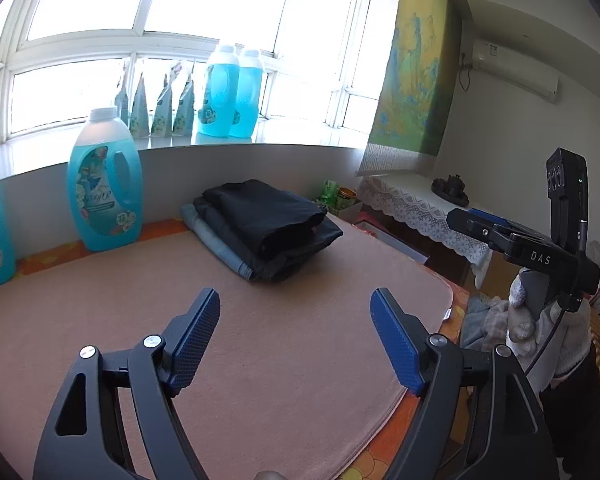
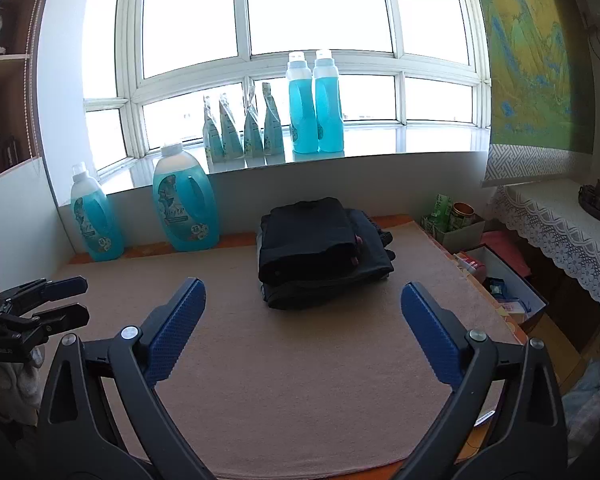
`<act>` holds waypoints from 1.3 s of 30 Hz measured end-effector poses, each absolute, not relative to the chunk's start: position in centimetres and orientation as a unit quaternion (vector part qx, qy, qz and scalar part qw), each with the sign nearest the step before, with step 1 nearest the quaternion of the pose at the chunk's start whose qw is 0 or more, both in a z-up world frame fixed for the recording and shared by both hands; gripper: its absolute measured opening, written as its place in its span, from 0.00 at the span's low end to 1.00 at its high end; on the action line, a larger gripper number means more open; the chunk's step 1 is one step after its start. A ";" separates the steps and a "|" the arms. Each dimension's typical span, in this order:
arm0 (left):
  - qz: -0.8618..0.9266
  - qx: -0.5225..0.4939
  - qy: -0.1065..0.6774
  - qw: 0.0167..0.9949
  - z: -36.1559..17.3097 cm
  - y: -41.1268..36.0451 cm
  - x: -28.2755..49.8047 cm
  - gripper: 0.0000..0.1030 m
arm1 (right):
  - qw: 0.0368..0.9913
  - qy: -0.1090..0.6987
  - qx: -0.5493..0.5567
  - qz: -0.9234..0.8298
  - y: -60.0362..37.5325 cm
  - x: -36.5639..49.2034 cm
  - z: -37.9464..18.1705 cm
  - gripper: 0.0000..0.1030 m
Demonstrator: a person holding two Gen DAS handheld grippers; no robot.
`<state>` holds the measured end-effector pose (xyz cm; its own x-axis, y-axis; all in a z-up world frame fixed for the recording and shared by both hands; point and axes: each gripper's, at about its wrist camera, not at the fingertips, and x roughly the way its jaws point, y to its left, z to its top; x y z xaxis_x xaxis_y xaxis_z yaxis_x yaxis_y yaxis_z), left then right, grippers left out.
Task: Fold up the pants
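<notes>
I hold my left hand-held gripper [image 1: 296, 304] released above the near part of the surface [image 1: 300, 360], its blue pads wide apart with nothing between them, and my right hand-held gripper [image 2: 302, 292] is spread the same way, empty. The folded pants [image 2: 324, 248] lie in a dark stack toward the far side of the tan mat, with a lighter denim pair [image 1: 216, 240] at the bottom of the pile. Nothing lies between my fingers and that stack. Behind it, against the wall, a big blue detergent bottle [image 1: 106, 184] stands on the surface, with another [image 2: 96, 220] further left. More bottles [image 2: 316, 108] and several pouches [image 2: 244, 128] line the window sill. To the right of the pile sits a small box with tins [image 2: 454, 220], and beyond it a lace-covered table [image 2: 560, 224].
</notes>
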<state>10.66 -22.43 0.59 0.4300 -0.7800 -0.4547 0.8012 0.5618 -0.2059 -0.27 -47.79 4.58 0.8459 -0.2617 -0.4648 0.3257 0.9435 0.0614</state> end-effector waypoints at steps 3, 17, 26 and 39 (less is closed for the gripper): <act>-0.464 0.019 0.257 0.847 -0.1 -21.2 9.2 0.78 | 0.956 0.232 0.068 -0.165 -47.0 -1.6 3.9 1.00; -0.372 0.014 0.279 0.885 -4.8 -16.9 5.7 0.78 | 0.946 0.231 0.072 -0.216 -44.1 -4.8 -0.3 1.00; -0.326 0.018 0.283 0.902 -5.5 -15.6 5.7 0.78 | 0.939 0.231 0.087 -0.238 -44.0 -5.3 -1.5 1.00; -0.308 0.022 0.286 0.907 -5.5 -15.8 6.0 0.79 | 0.938 0.233 0.086 -0.241 -44.1 -4.9 -1.7 1.00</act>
<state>6.03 -15.78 -5.55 0.6474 -0.5452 -0.5326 0.5708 0.8099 -0.1351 -4.86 -44.07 -1.71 0.7756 -0.4121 -0.4781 0.4918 0.8694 0.0484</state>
